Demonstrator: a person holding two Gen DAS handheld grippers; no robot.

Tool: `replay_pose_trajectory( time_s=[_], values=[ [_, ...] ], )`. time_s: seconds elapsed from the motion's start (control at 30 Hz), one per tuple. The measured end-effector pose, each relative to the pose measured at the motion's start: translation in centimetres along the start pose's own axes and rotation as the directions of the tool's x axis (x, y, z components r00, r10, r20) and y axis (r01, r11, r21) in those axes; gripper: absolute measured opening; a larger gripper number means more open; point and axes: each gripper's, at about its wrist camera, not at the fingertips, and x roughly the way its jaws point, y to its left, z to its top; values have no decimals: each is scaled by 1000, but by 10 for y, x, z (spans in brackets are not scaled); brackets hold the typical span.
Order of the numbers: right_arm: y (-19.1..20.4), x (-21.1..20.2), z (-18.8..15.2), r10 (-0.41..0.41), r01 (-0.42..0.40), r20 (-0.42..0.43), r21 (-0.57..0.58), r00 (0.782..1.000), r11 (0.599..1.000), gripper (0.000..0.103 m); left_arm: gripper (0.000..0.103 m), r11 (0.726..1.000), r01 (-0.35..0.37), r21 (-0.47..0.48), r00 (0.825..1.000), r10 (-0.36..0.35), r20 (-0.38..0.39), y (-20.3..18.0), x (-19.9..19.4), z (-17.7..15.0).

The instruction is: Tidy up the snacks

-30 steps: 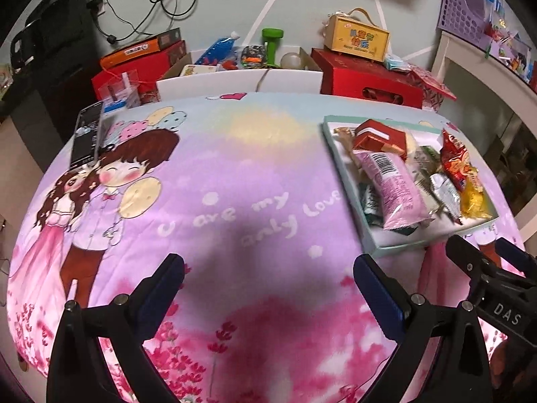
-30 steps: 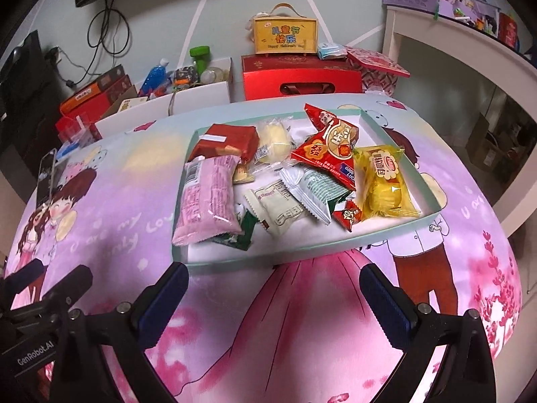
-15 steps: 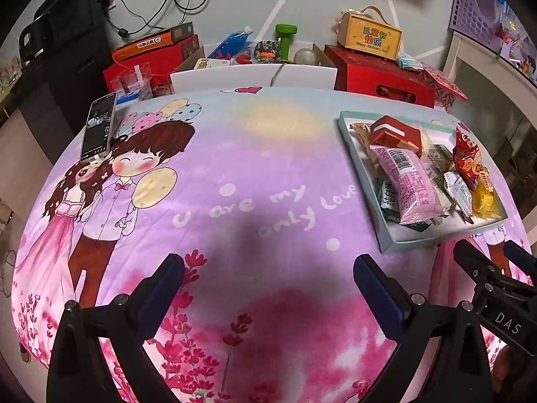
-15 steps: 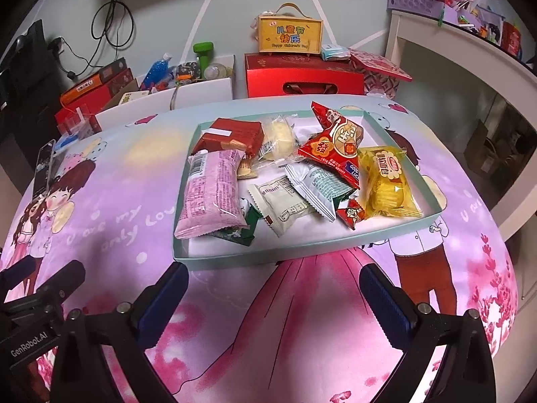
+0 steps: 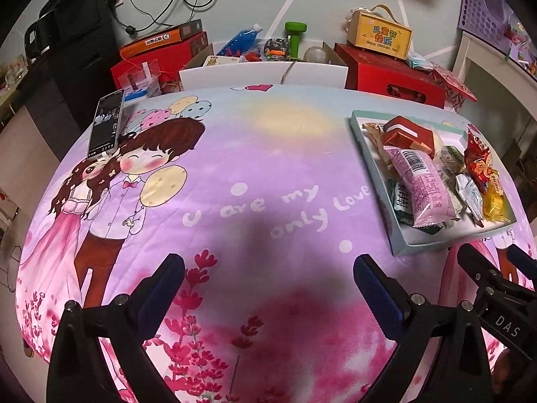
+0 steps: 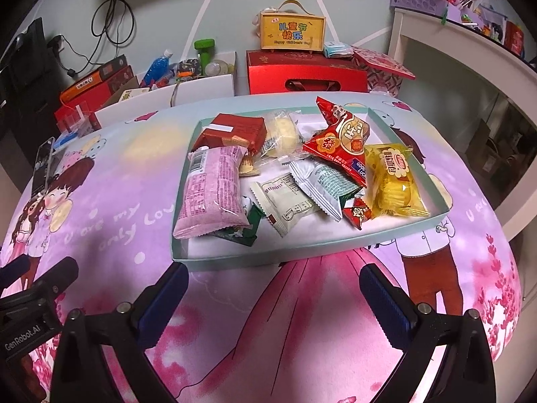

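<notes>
A shallow pale-green tray point(image 6: 302, 254) point(image 5: 401, 248) lies on the cartoon tablecloth, holding several snack packs. Among them are a pink pack point(image 6: 211, 191) point(image 5: 419, 181), a red box point(image 6: 235, 131) point(image 5: 407, 134), a red bag point(image 6: 342, 141), a yellow pack point(image 6: 394, 181) and white-green sachets point(image 6: 288, 201). My right gripper point(image 6: 273, 288) hovers open just in front of the tray's near wall, holding nothing. My left gripper point(image 5: 268, 282) stands open over bare cloth, left of the tray, with nothing between its fingers. Each gripper shows at the edge of the other's view.
A phone point(image 5: 105, 122) lies at the table's far left edge. Behind the table stand red gift boxes point(image 6: 305, 74), a yellow carry box point(image 6: 292, 30), a white carton of bottles point(image 5: 265, 74) and a white shelf point(image 6: 470, 57) at the right.
Both grippers have drawn back and risen a little, so the tray and table look slightly farther away. The snacks have not moved, and both grippers stay open.
</notes>
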Motion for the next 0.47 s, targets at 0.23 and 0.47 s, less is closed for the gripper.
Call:
replay_pose_trajectory(
  time_s=[0.23,0.47],
  values=[
    [3,2,0,-3,3,-3,-15,1000,1000,103,101,1000,-8,9,1000,8,5,-1,-1,1],
    [4,4,-1,-6,6,1,-22,1000,1000,103,101,1000,-11,17,1000,10,8,-3,-2,2]
  ],
)
